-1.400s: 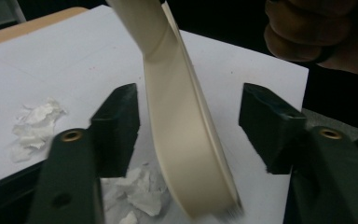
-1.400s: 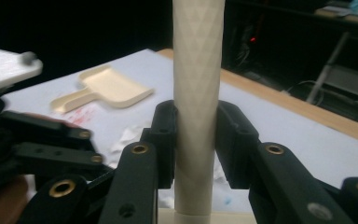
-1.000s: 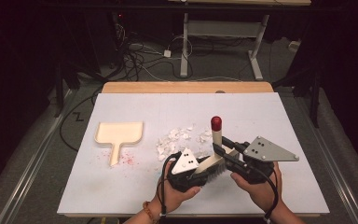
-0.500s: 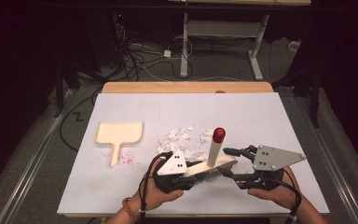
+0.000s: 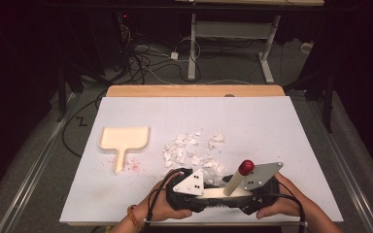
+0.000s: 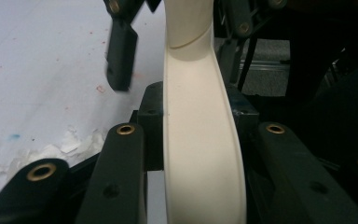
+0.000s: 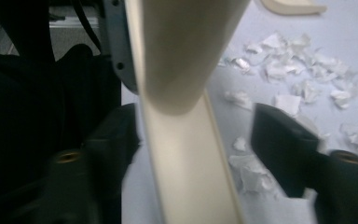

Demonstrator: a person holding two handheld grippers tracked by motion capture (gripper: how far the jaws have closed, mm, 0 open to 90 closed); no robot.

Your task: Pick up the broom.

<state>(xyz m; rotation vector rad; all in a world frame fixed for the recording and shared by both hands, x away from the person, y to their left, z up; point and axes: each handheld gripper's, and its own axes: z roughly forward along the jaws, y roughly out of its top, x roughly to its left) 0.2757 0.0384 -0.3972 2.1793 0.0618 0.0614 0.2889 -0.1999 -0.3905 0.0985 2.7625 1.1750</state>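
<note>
Tabletop (image 5: 291, 126): white sheet across the middle of the high view, wooden edge along its far side, dark floor and cables beyond.
Dustpan (image 5: 124, 141): cream, flat on the tabletop at centre left of the high view, handle pointing toward the near edge, faint red specks beside the handle.
Paper scraps (image 5: 192, 148): white torn bits scattered mid-frame, right of the dustpan and just above the two grippers; also seen at the upper right of the right gripper view (image 7: 303, 65).
Brush (image 5: 223, 193): cream, at the lower middle of the high view, lying level between the two grippers, with a cream handle rising at a slant to a red tip (image 5: 245, 167).
Left gripper (image 5: 209, 194): lower middle of the high view, held in the left hand (image 5: 160, 206); its jaws are clamped on the brush, whose cream body runs up the middle of the left gripper view (image 6: 198, 140).
Right gripper (image 5: 245, 196): lower right of centre, held in the right hand (image 5: 284, 204); its jaws have just been opening and stand apart on either side of the brush (image 7: 186, 168), pads not pressing it.
</note>
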